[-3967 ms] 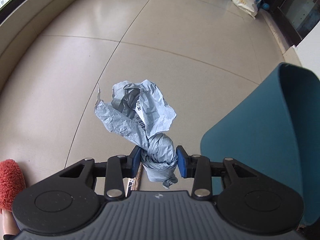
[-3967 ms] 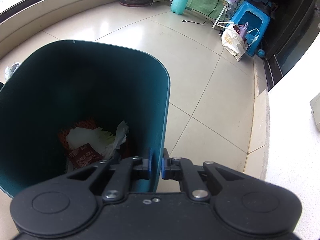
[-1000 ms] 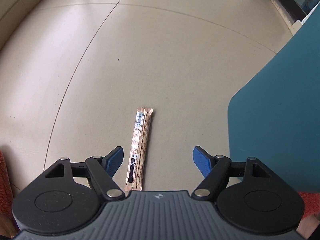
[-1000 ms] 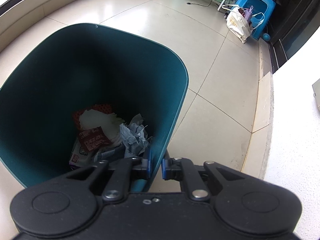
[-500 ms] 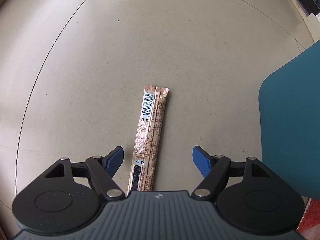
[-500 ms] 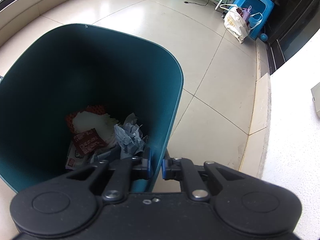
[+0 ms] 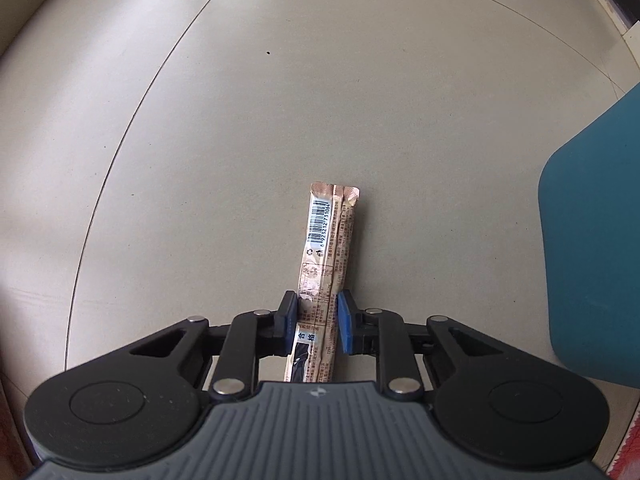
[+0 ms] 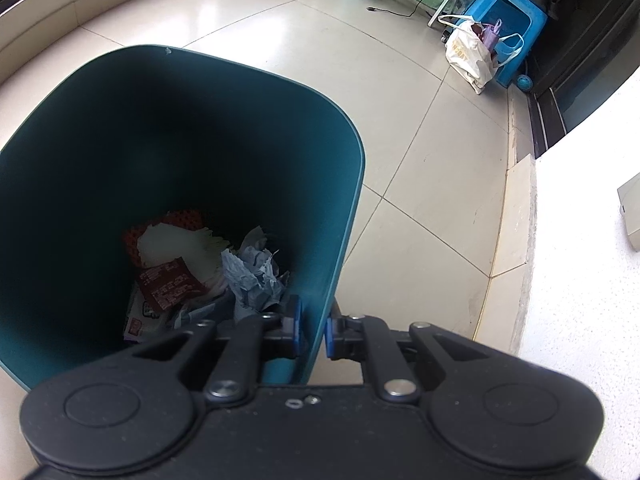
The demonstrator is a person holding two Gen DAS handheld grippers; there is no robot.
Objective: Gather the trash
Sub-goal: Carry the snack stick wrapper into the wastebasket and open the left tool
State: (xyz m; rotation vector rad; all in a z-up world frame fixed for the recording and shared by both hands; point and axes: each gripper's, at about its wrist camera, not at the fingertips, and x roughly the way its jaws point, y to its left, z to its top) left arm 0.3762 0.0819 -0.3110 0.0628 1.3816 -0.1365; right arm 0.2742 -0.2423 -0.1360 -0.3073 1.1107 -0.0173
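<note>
1. Trash is the matter here, and the piece now in hand is a long stick wrapper (image 7: 326,264); it lies flat on the tiled floor (image 7: 280,120), just to the left of the teal bin (image 7: 592,260), with its barcode end pointing away from the camera.
2. Left gripper (image 7: 314,322) points steeply down over the near part of this wrapper; its jaws are closing, the wrapper is between them, and both blue pads seem to touch its long edges; I judge that the grip is nearly made but the lift has not yet begun.
3. Right gripper (image 8: 314,330) is closed on the near wall of the bin (image 8: 344,208), one pad inside and one outside; it holds the bin, which leans so that its mouth faces the camera.
4. Inside the bin there is already trash: a crumpled grey paper (image 8: 252,272) close to the gripped wall; a dark red sachet (image 8: 170,284) and a white paper (image 8: 180,244) further to the left.
5. Progress, as I judge it: several pieces are collected; the stick wrapper is left to be lifted and dropped into the bin beside it.
6. Beyond the bin a white bag (image 8: 470,58) leans against a blue stool (image 8: 516,12); whether this counts as trash I cannot tell.
</note>
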